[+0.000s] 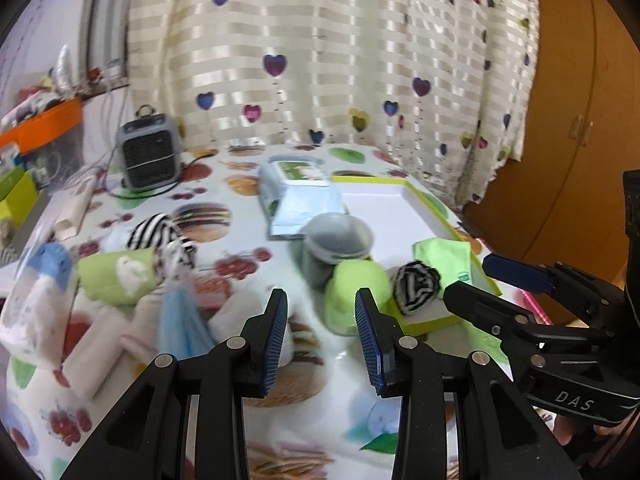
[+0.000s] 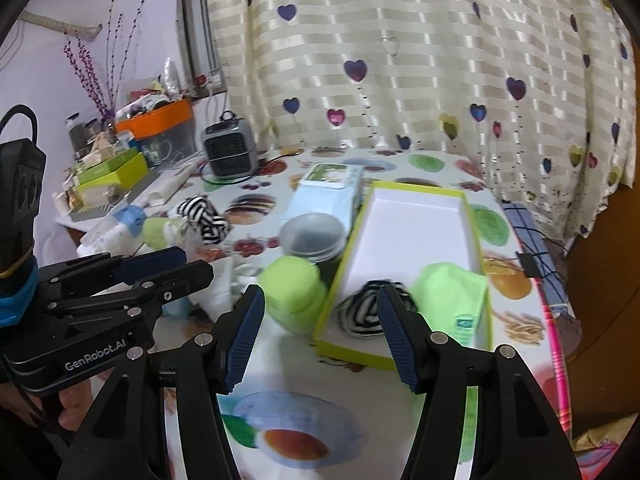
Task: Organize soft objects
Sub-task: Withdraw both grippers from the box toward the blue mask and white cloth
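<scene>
A white box with a lime rim [image 2: 420,192] lies on the fruit-print table. In its near end sit a black-and-white striped roll [image 2: 360,312] and a folded green cloth [image 2: 452,296]. A lime green roll [image 2: 294,292] rests outside the box against its left wall. My right gripper [image 2: 322,340] hovers open before the box's near end, with nothing between its fingers. My left gripper [image 1: 322,340] is open and empty too, just short of the lime roll [image 1: 356,292]. More soft things are heaped at the left: a green roll [image 1: 116,276], a striped piece [image 1: 156,232], a blue cloth [image 1: 180,320].
A grey-lidded jar [image 1: 336,240] stands behind the lime roll, with a pale blue packet [image 1: 300,196] behind it. A small grey heater [image 1: 148,156] with a cable sits at the back left. Cluttered boxes line the left side. The table's right edge [image 2: 554,344] has pink trim.
</scene>
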A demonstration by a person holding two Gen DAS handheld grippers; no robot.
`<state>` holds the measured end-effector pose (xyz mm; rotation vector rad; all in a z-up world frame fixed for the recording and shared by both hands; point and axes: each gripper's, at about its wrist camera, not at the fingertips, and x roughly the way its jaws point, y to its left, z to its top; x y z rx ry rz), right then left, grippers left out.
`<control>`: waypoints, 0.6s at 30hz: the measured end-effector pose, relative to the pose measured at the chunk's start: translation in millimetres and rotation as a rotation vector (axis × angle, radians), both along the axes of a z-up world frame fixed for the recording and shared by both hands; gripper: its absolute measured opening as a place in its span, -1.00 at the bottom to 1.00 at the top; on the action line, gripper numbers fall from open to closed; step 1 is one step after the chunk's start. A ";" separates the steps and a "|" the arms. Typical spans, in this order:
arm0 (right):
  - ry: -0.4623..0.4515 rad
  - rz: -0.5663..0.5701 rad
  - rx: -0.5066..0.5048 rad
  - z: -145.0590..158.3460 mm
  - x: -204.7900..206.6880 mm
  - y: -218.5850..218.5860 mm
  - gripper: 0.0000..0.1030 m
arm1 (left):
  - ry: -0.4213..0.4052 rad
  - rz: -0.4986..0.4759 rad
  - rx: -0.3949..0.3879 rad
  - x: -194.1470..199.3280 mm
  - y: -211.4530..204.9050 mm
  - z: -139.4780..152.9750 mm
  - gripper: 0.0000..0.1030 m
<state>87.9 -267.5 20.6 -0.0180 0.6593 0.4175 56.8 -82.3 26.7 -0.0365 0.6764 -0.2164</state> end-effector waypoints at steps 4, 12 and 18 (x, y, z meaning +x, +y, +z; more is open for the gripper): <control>-0.004 0.049 0.018 0.0 -4.3 14.6 0.15 | -0.011 0.034 0.008 -6.5 14.3 -2.2 -0.34; -0.059 0.121 -0.012 1.0 -11.8 43.2 0.15 | -0.006 0.080 0.009 -16.4 40.2 -10.2 -0.34; -0.028 0.164 -0.019 -4.1 -9.4 60.6 0.16 | 0.017 0.117 -0.007 -18.7 64.6 -17.4 -0.34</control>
